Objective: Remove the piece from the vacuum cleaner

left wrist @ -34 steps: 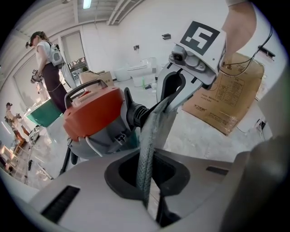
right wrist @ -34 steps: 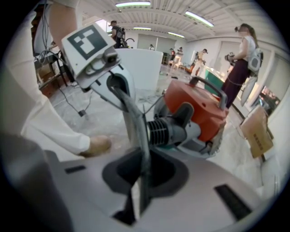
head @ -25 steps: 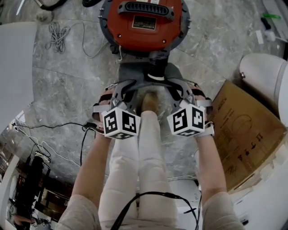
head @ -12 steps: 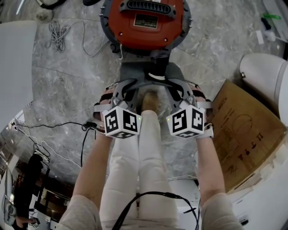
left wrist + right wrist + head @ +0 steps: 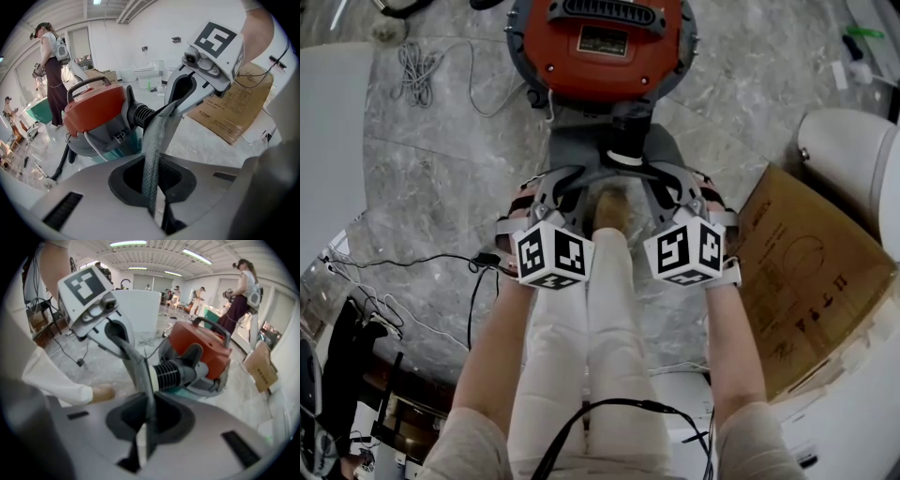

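On floor, far centre, vacuum cleaner (image 5: pixel 600 56) unmoved over last second. Grey piece (image 5: pixel 581 150) still seated on ribbed port (image 5: pixel 171 373). Both left tool (image 5: pixel 153 197) and right tool (image 5: pixel 149 427) stay pinching its near edge. Judgement: grip set, pull-off not begun.

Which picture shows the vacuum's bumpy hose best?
The right gripper view: the hose lies side-on near the middle, its ridges plain. The left gripper view shows it smaller, partly behind the grey piece. The head view sees it only from above, ridges not plain.

vacuum cleaner (image 5: pixel 600 56) cut off at top edge, print on cardboard sheet (image 5: pixel 797 281) too small to read
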Demonstrator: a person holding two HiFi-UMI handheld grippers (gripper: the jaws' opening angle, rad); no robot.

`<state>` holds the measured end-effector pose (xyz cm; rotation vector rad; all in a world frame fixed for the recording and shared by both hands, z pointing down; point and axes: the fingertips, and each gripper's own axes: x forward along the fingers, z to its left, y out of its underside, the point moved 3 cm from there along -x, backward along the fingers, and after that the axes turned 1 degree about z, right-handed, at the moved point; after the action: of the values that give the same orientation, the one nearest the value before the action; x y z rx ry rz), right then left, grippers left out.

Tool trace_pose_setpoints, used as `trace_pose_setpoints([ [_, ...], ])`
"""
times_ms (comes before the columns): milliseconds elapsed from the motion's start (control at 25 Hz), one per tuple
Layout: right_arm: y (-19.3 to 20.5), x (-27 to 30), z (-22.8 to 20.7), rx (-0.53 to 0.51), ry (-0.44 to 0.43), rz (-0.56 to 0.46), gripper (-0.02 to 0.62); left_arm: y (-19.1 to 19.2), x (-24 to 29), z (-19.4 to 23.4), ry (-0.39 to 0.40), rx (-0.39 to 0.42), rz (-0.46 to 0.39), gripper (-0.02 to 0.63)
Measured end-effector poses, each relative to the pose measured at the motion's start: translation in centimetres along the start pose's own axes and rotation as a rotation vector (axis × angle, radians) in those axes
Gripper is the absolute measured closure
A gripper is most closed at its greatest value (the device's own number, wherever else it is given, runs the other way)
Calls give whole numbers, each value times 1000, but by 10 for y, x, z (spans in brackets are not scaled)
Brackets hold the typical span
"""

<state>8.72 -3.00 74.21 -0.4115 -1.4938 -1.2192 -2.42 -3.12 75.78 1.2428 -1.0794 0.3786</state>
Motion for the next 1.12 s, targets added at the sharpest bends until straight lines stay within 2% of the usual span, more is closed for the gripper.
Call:
trace_pose_setpoints([
  [160,1,1,1,-22,-6,20,557,6,2,-9,20,-24,6,574],
  [360,0,-2,4,-19,32,7,557,4,-2,-4,-9,-30,0,574],
  [560,-2,-1,23,-63,10,25,557,20,-1,-8,22,-30,29,574],
  [840,-4,-12,39,-8,-41,-2,557,25,-14,-16,29,-21,35,574],
  [1120,-10,-36,42,18,-54,-25,557,11,-37,-19,41,-2,35,573],
])
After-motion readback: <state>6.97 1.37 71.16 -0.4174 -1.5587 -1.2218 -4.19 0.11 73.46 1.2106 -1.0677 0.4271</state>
